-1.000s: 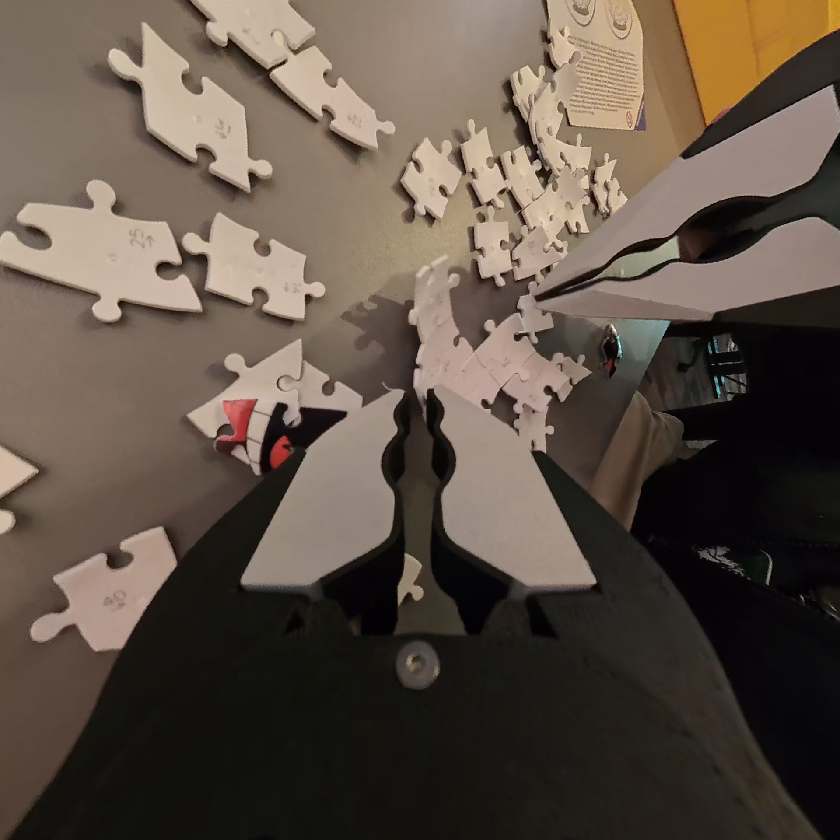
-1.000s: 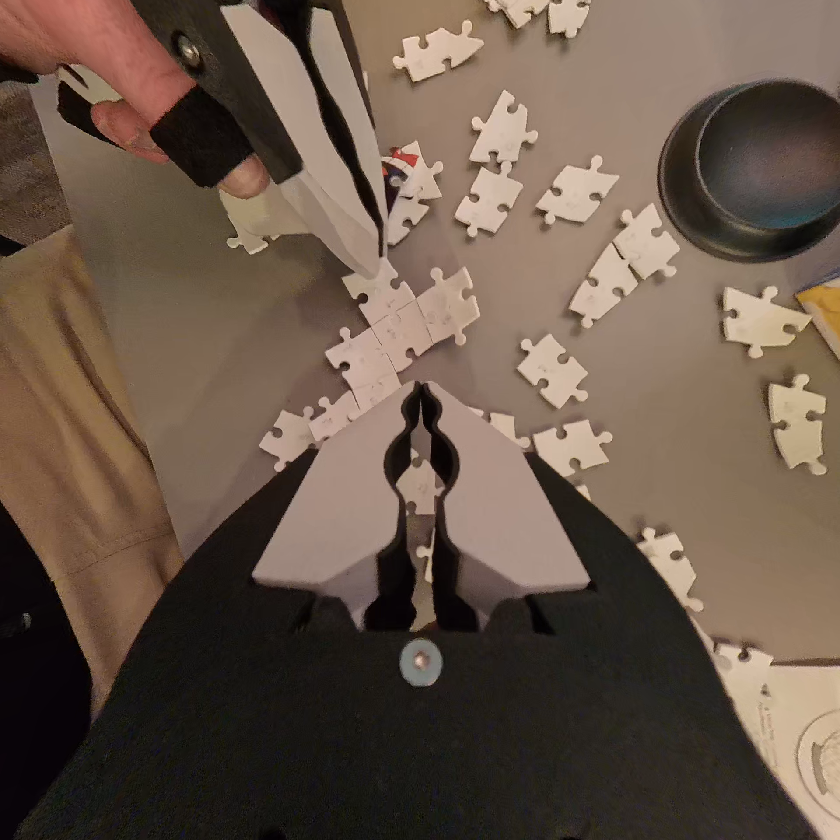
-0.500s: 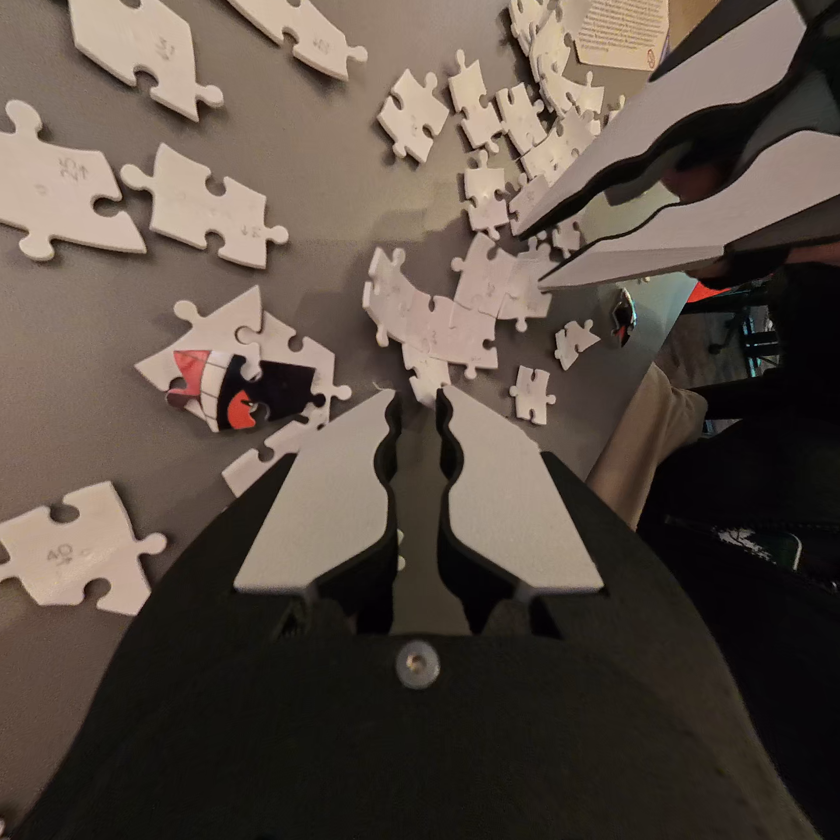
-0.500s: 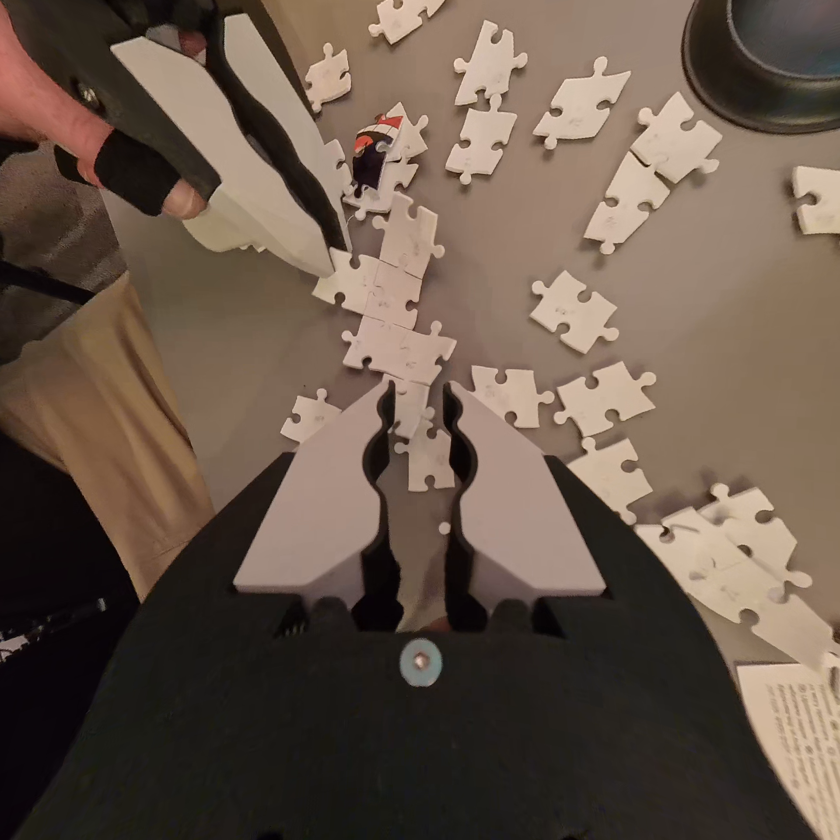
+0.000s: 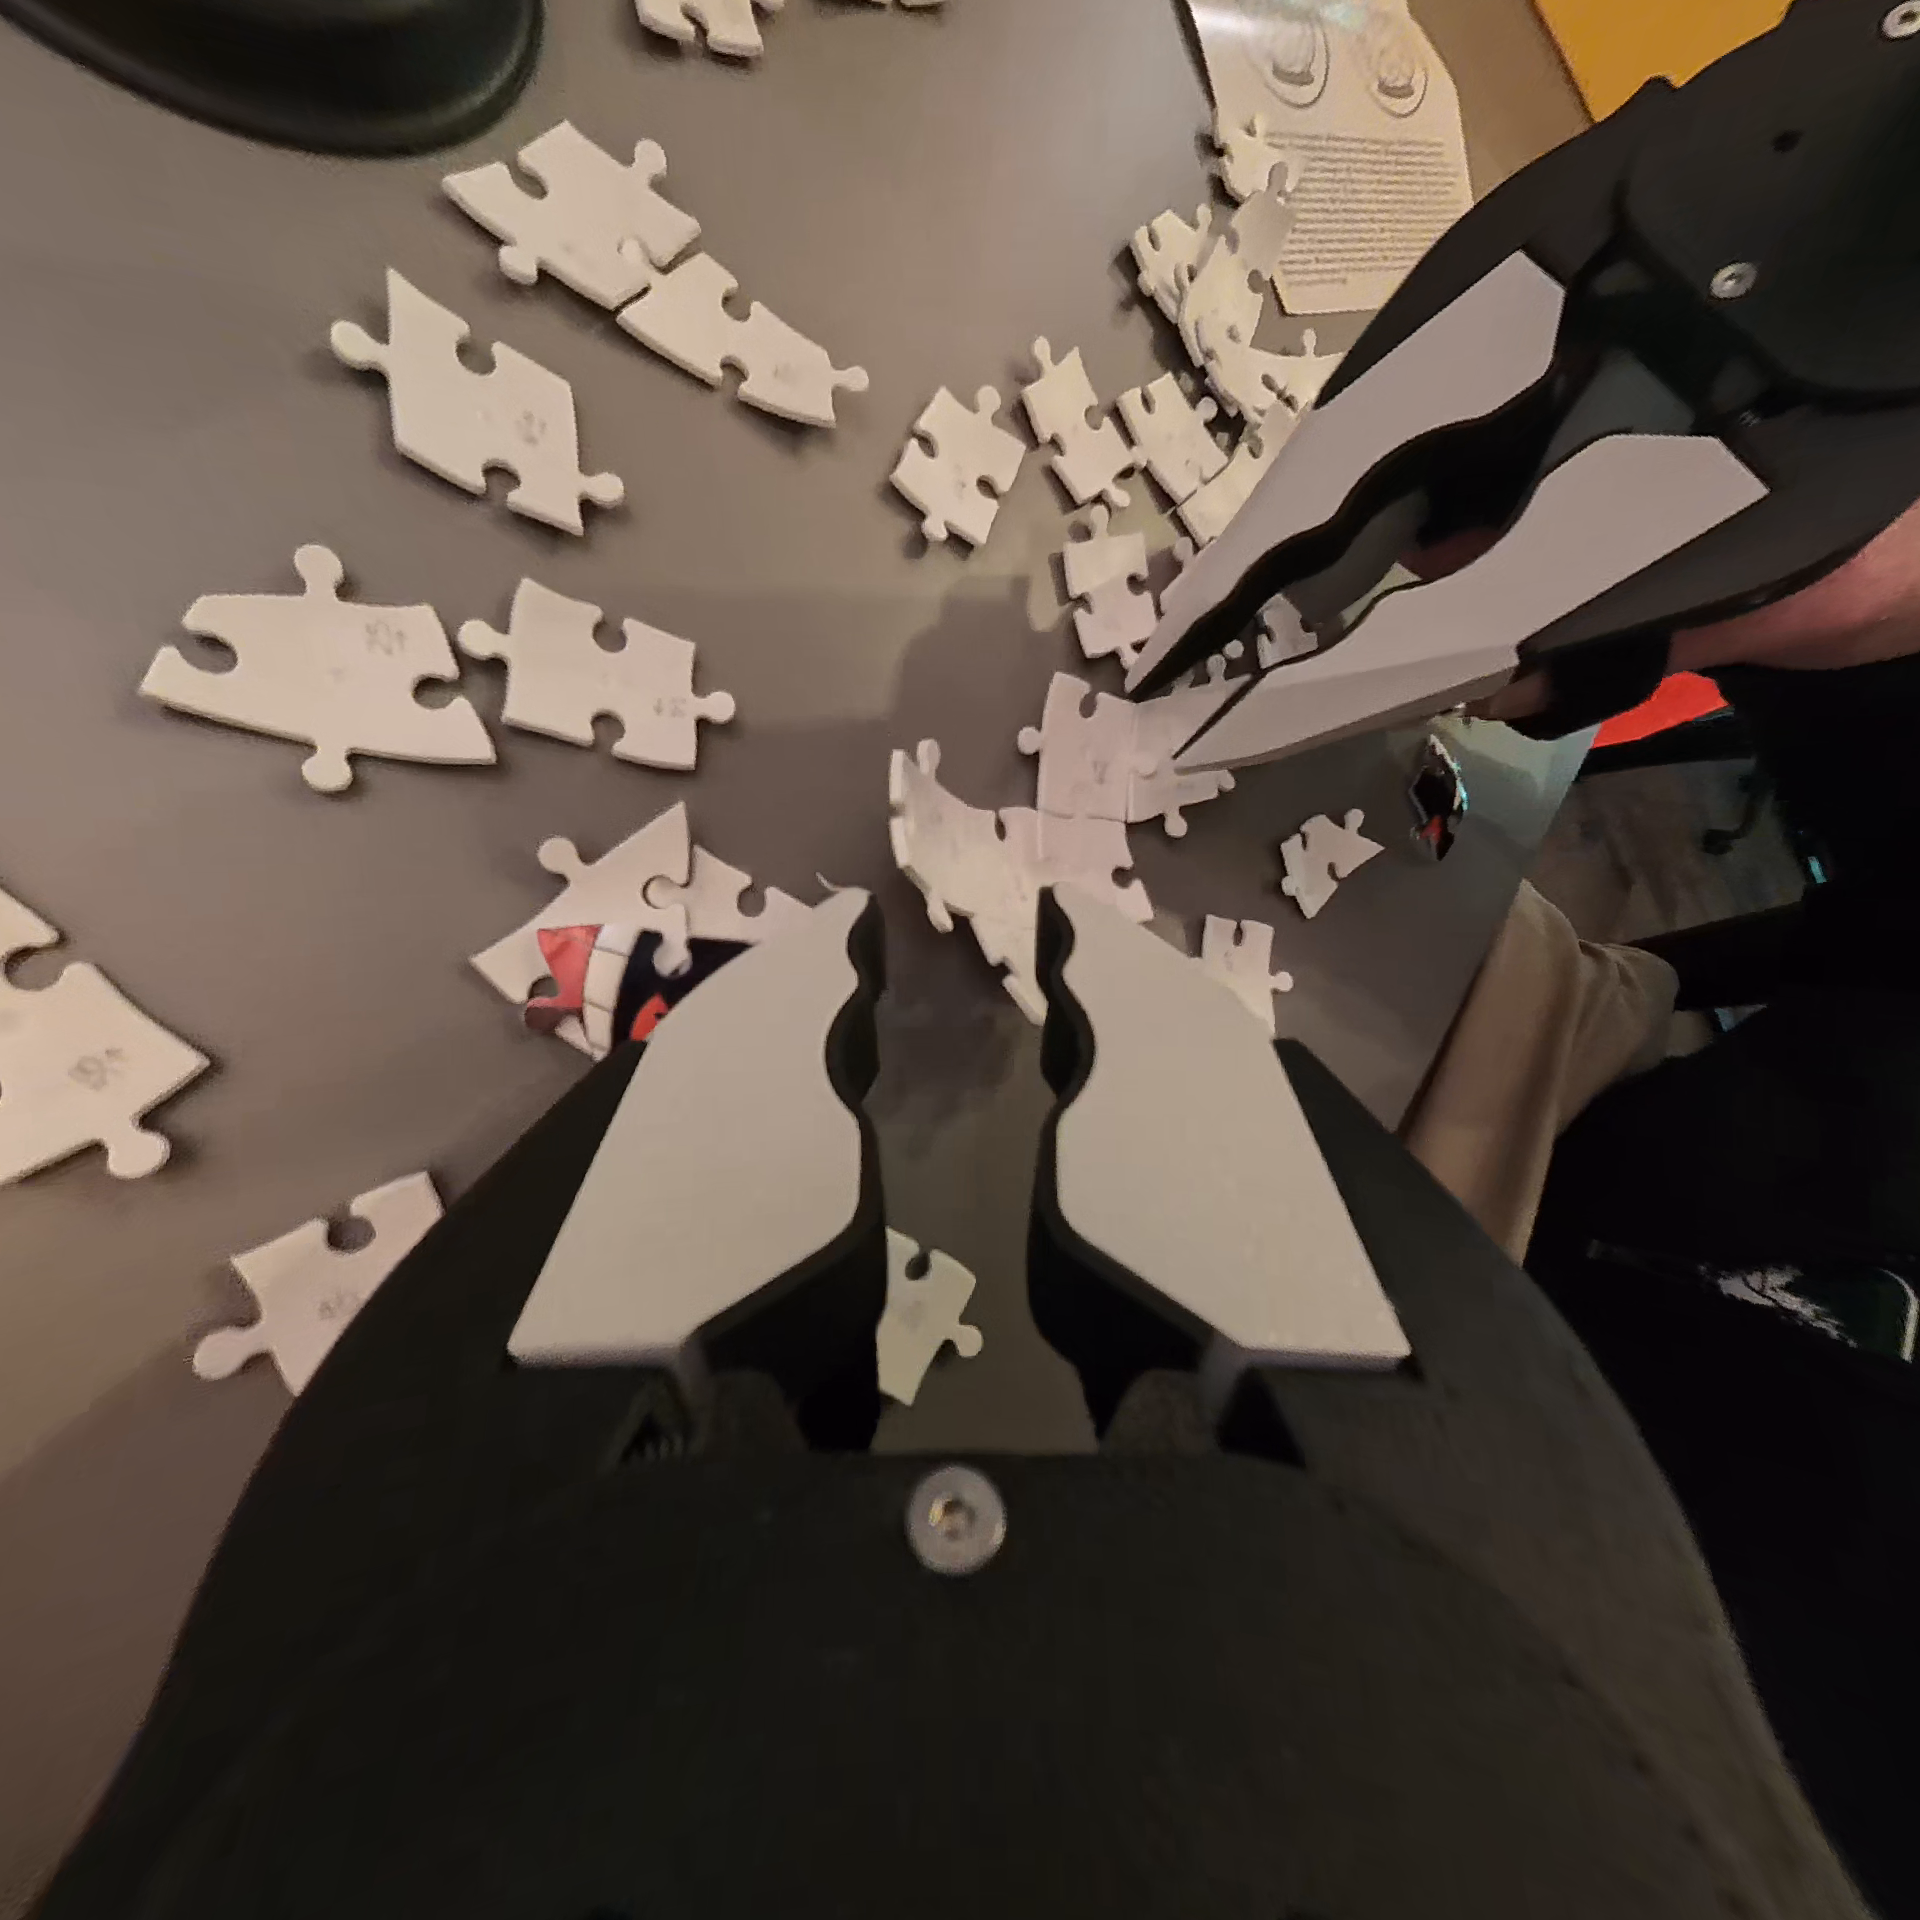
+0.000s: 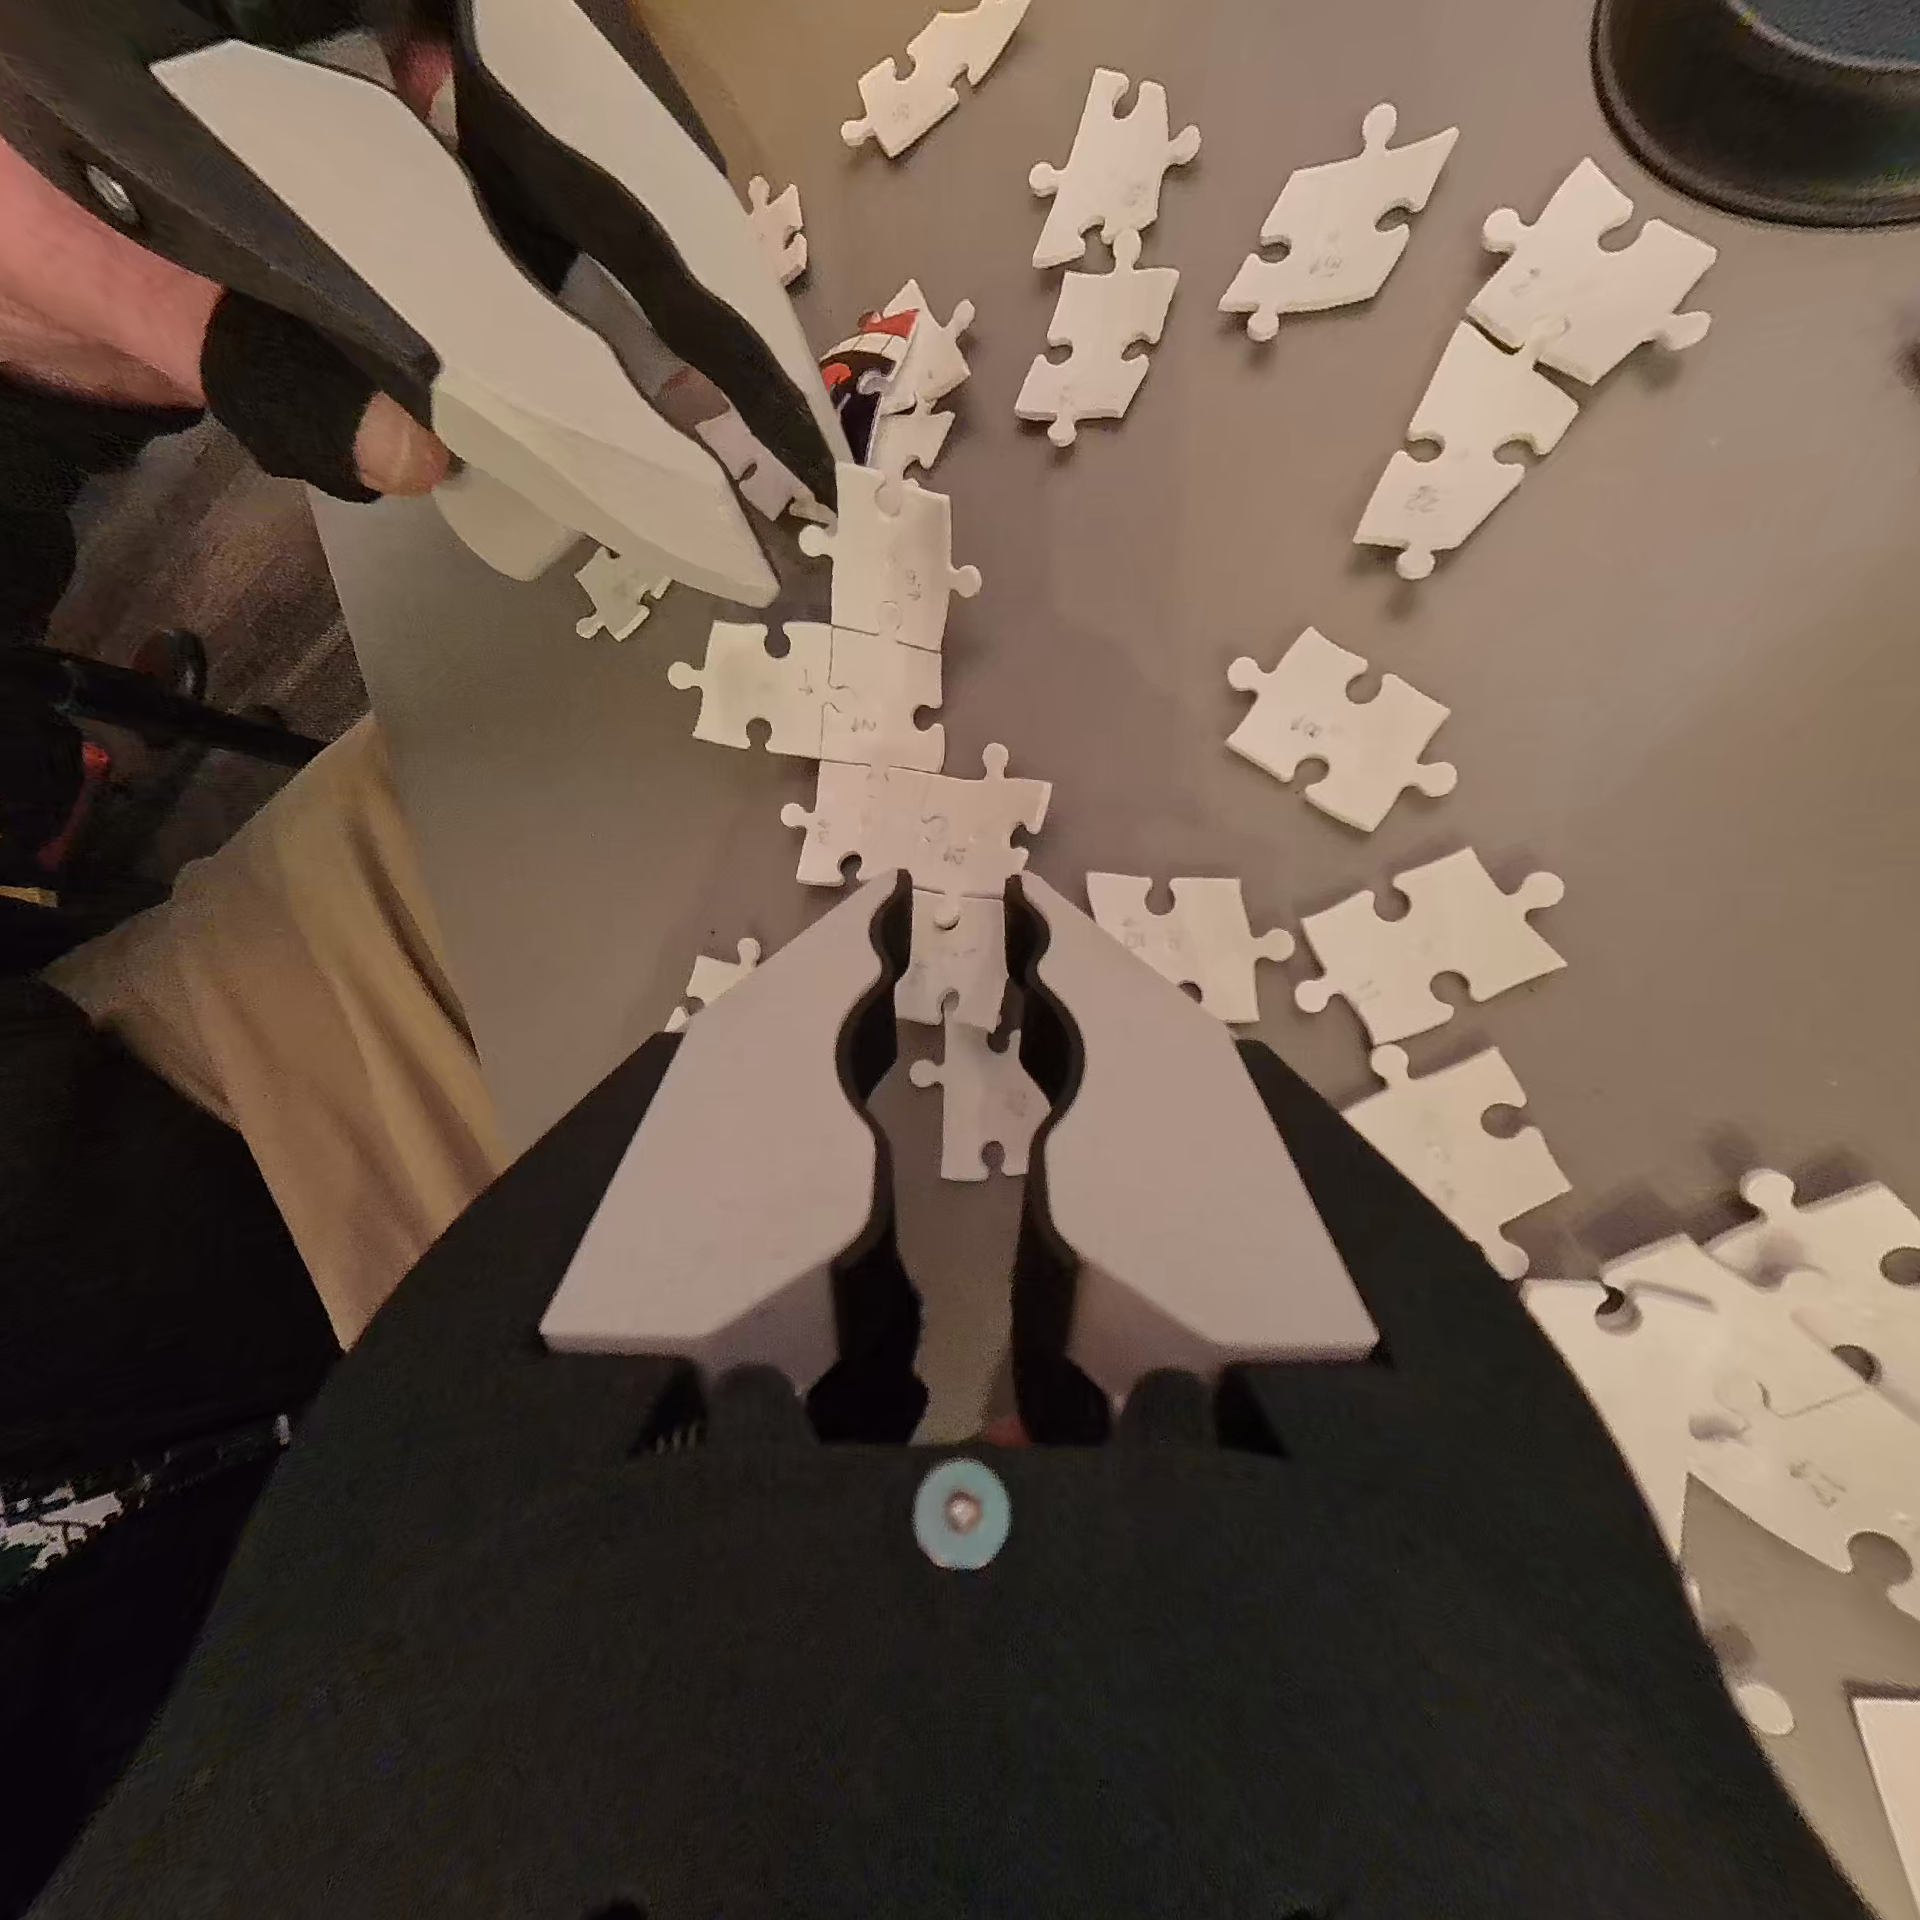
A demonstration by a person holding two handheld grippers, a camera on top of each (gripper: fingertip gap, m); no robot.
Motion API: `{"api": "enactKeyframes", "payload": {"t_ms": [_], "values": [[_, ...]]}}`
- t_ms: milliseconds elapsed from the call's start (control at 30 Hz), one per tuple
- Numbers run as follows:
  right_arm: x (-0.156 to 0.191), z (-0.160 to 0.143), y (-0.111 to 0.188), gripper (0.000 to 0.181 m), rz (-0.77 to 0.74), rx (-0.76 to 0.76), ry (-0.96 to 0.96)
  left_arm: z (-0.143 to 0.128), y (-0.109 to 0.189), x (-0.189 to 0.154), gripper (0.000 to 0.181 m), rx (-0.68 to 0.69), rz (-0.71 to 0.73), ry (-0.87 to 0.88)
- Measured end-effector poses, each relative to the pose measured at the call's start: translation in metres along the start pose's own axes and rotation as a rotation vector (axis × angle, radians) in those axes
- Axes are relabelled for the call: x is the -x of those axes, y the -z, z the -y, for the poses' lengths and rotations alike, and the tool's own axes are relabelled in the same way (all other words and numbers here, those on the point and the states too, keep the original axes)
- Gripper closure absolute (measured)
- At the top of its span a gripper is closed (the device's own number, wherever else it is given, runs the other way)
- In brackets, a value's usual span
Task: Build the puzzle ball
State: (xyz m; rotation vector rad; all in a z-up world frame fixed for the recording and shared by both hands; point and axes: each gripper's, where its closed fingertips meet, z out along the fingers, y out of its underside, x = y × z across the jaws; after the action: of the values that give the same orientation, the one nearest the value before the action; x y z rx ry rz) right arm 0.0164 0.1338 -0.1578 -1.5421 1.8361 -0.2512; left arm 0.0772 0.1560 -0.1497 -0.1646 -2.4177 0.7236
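A strip of several joined white puzzle pieces lies on the grey table; it also shows in the left wrist view. My right gripper is open, its fingers on either side of the strip's near end piece. It shows at the upper right of the left wrist view. My left gripper is open and empty, its tips just short of the strip's other end. In the right wrist view it sits by the far end piece.
Many loose white pieces lie scattered about, one under my left fingers. A small red, black and white joined patch lies to the left. A black round base and a paper sheet lie farther off. The person's tan trousers mark the table edge. Both grippers' tips are roughly 15 cm from the black round base.
My left gripper has opened wider. My right gripper, shut one second ago, has opened and moved over the strip's end. The strip now lies flatter on the table.
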Motion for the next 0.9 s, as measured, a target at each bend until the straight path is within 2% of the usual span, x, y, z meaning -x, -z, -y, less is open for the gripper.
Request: {"api": "enactKeyframes", "payload": {"t_ms": [133,333,900], "values": [[0.0,0.001,0.001,0.166,-0.005,-0.003,0.006,-0.004,-0.012,0.001,0.156,0.038,0.01,-0.008],[-0.001,0.001,0.003,0.166,-0.001,-0.008,0.005,-0.004,-0.018,0.001,0.173,0.044,0.021,-0.023],[0.003,0.002,0.0,0.161,0.075,-0.022,-0.049,0.001,-0.016,-0.01,0.179,-0.041,-0.042,-0.057]]}}
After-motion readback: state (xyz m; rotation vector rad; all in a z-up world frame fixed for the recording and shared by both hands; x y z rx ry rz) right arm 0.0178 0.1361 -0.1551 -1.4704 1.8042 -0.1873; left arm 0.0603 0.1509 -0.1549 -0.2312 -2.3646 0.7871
